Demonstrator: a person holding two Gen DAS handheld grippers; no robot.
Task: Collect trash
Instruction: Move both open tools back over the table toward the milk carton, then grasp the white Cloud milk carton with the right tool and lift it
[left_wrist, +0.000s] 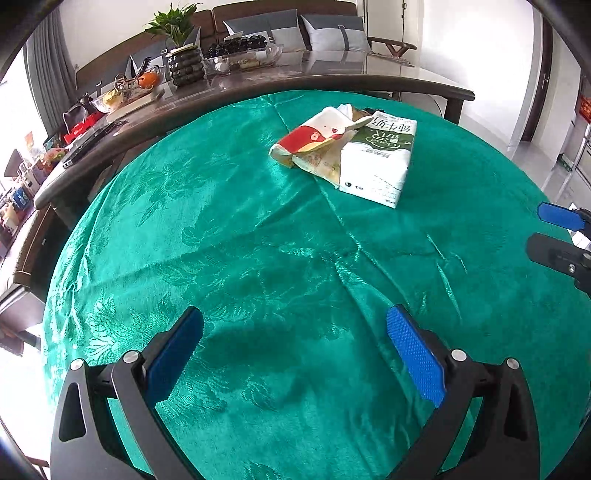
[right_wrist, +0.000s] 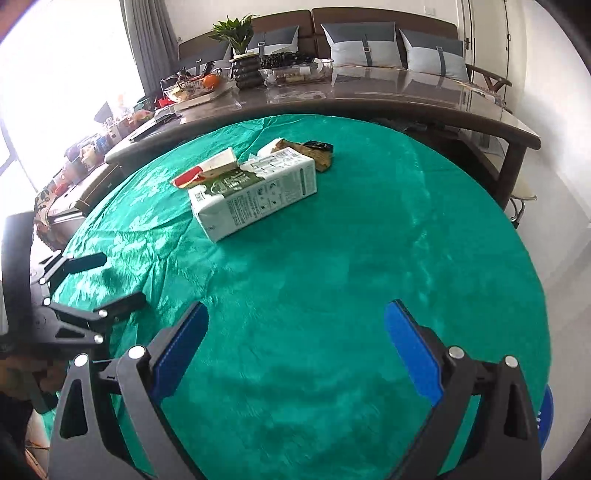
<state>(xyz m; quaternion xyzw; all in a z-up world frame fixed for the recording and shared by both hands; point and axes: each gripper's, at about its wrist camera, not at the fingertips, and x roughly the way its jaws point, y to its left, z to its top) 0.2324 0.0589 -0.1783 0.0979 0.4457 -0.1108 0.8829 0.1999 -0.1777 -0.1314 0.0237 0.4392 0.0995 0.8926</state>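
Both the left gripper (left_wrist: 295, 350) and right gripper (right_wrist: 295, 343) hover wide and empty over the green tablecloth (left_wrist: 240, 240) — the milk carton (right_wrist: 255, 192) and crumpled wrapper (left_wrist: 314, 142) lie together at its far side, well apart from them.

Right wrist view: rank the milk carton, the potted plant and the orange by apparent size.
1. Milk carton, clearly largest, though also nearest the camera.
2. Potted plant.
3. Orange, smallest.

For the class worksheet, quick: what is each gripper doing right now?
Left gripper: open, holding nothing.
Right gripper: open, holding nothing.
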